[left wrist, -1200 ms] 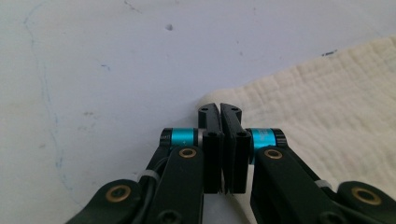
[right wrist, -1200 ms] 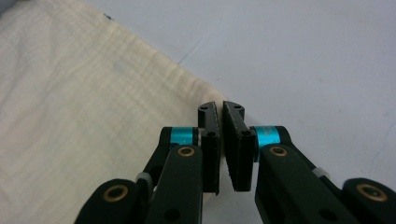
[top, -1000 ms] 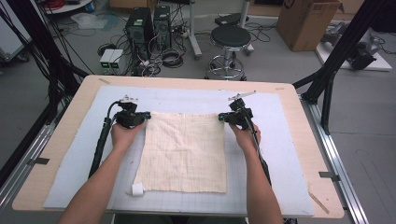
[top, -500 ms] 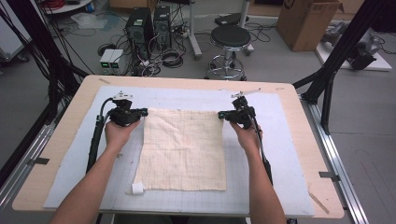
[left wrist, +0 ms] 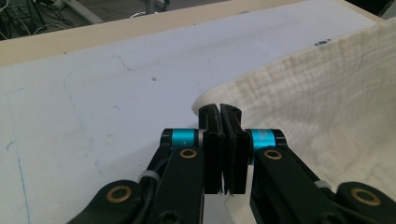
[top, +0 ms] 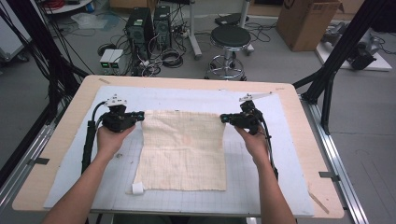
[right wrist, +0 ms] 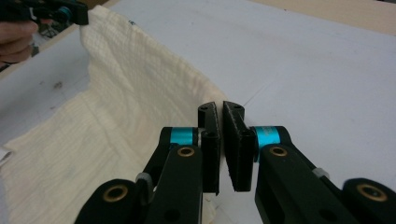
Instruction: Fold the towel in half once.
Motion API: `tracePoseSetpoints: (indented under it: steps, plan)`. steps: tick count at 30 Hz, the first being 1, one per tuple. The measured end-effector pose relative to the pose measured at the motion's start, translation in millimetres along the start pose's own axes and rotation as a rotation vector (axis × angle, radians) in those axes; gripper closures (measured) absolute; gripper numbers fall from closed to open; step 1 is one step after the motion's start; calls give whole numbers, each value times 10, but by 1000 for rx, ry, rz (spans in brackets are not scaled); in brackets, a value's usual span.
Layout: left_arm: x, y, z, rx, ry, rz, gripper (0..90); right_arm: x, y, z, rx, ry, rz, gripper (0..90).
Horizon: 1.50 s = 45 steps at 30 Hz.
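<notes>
cream cloth (top: 183, 150) lies flat at centre of pale blue mat (top: 261, 196) on wooden table (top: 308, 154), small white tag (top: 137, 188) at its 7 o'clock corner. your left gripper (top: 139, 115) sits at cloth's 10 o'clock corner, jaws pressed together, clamped on cloth edge. your right gripper (top: 223, 118) sits at cloth's 2 o'clock corner, jaws nearly together, pinching cloth corner. far edge of cloth lifted slightly between both grippers. your hands hold grippers from 6 o'clock side.
</notes>
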<state>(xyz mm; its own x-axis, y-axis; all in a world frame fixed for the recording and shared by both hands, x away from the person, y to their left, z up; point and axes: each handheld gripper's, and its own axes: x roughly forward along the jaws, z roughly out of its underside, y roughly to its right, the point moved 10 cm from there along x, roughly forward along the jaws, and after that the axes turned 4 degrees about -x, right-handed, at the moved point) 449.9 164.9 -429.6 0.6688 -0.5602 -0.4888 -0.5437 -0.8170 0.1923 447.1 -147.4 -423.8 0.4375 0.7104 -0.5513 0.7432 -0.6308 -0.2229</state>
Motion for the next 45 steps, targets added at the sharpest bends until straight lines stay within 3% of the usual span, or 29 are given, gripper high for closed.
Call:
tracePoseSetpoints:
  steps: [10, 19, 32, 45]
  plan:
    - [-152, 156, 62, 40, 7, 36, 874, -148, -190, 27, -32, 11, -31, 856]
    - [-289, 177, 241, 19, 17, 54, 873, -187, -312, 82, -55, -3, -59, 856]
    - [-444, 362, 479, 49, 20, 101, 874, -262, -402, 330, -36, 1, -90, 856]
    - [-559, 474, 720, 75, -3, 119, 874, -305, -555, 589, -53, -4, -115, 855]
